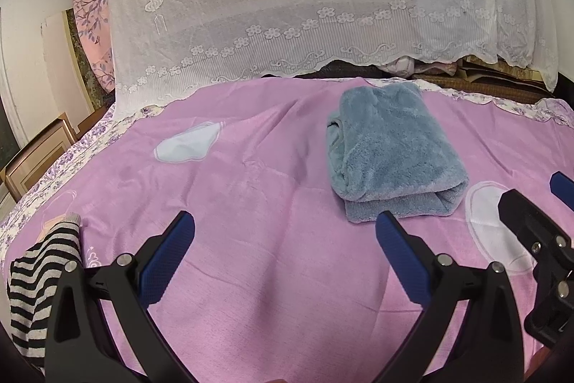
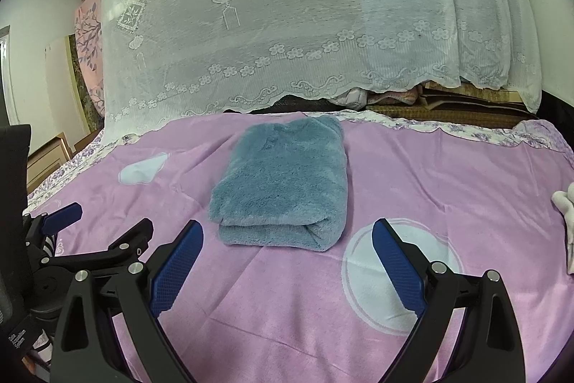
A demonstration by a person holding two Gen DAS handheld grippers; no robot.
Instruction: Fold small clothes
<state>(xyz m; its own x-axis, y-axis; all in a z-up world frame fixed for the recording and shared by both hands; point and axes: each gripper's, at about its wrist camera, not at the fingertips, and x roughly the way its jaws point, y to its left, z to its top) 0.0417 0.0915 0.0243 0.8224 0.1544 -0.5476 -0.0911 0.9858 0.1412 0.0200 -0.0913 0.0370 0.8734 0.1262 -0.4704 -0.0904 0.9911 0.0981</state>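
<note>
We hold the left gripper (image 1: 285, 232) above the pink bedspread (image 1: 251, 174) with its blue-padded fingers (image 1: 172, 257) spread wide and nothing between them. The right gripper (image 2: 287, 241) is in the same condition: fingers (image 2: 396, 266) fully released, no fabric between the pads. Neither gripper touches any cloth.

The folded blue fleece garment (image 2: 283, 182) lies flat on the bedspread, directly ahead of the right gripper and between the lines of its two fingers in that view. Its rolled fold edge faces us; the remaining layers extend away toward the far edge of the bed. From the left wrist view the same garment (image 1: 387, 153) sits ahead and to the right, just beyond the right-hand finger tip.

A black-and-white striped garment (image 1: 39, 279) lies at the near left edge of the bedspread, beside the left gripper's outer finger. A white cloth item (image 2: 567, 221) shows at the far right edge of the right wrist view; we cannot tell what it is.

The bedspread carries a white circle print (image 2: 380, 279) under the right gripper's right finger and a pale blue patch print (image 1: 186, 146) to the left of the blue garment. A white lace cover (image 1: 305, 6) drapes over the objects stacked behind the bed
</note>
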